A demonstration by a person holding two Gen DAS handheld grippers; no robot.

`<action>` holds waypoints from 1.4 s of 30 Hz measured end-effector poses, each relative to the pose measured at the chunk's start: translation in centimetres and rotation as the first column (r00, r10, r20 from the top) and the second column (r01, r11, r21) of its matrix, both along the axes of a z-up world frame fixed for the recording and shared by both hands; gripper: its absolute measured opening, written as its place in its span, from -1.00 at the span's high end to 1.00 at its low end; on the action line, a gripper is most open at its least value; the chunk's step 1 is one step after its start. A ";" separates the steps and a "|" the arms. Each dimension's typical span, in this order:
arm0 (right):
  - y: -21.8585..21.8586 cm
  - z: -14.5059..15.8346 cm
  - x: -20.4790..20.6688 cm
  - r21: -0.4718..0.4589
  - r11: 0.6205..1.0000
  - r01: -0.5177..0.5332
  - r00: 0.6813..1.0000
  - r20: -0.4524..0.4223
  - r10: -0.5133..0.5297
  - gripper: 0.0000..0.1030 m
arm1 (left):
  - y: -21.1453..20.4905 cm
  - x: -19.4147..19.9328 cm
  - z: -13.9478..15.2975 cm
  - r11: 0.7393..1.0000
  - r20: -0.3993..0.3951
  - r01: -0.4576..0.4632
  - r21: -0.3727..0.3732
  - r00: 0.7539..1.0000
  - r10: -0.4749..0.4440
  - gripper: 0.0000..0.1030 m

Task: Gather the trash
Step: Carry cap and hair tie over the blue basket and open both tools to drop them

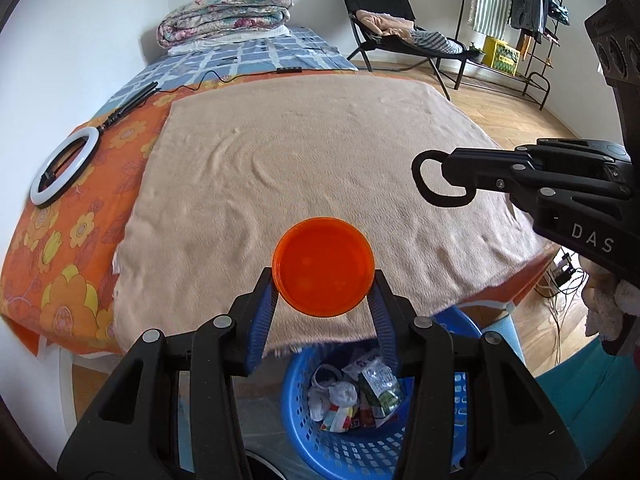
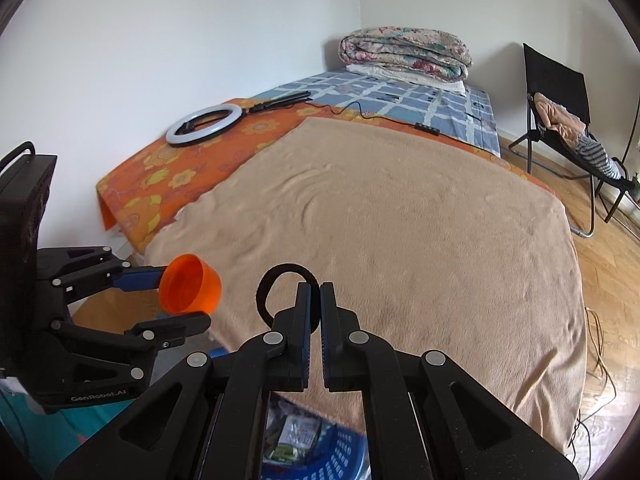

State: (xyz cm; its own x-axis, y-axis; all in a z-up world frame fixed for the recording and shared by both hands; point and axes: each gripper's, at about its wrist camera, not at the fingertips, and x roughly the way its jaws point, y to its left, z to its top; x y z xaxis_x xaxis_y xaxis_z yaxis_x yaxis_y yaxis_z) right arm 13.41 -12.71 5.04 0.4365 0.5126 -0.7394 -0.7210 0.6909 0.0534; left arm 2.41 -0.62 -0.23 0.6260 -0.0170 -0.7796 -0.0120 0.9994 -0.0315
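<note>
- Left wrist view: left gripper [image 1: 323, 280] clamped on an orange cup [image 1: 323, 266] — blue laundry basket [image 1: 348, 446] at 6 o'clock.
- Right gripper [image 2: 316, 294] pinches a black hair tie [image 2: 267, 285] — at 3 o'clock.

White walls [image 2: 200, 40], wood plank floor [image 1: 516, 120], bed with blue checked sheet [image 1: 256, 56], orange floral cover [image 1: 60, 248], beige blanket [image 2: 400, 220], folded quilts [image 1: 228, 12] at head, ring light [image 2: 204, 124], black folding chair [image 1: 384, 12], clothes rack [image 1: 532, 4], soft daylight

Orange cup [image 1: 323, 267] clamped sideways above blue basket [image 1: 304, 436]; black loop [image 1: 430, 178] pinched.
</note>
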 end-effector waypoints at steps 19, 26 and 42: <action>-4.9 -7.2 -5.7 -0.093 0.995 -0.029 0.986 -0.167 0.013 0.95 | -3.5 -5.2 -7.3 0.996 -0.172 0.066 -0.058 0.982 -0.075 0.09; -5.5 -8.6 -6.4 -0.085 0.996 -0.015 0.978 -0.207 -0.003 0.95 | -4.3 -6.1 -8.2 0.995 -0.186 0.083 -0.057 0.978 -0.092 0.09; -5.8 -9.4 -6.2 -0.076 0.997 0.004 0.972 -0.233 -0.022 0.90 | -3.7 -5.6 -8.8 0.998 -0.197 0.047 -0.051 0.979 -0.056 -0.08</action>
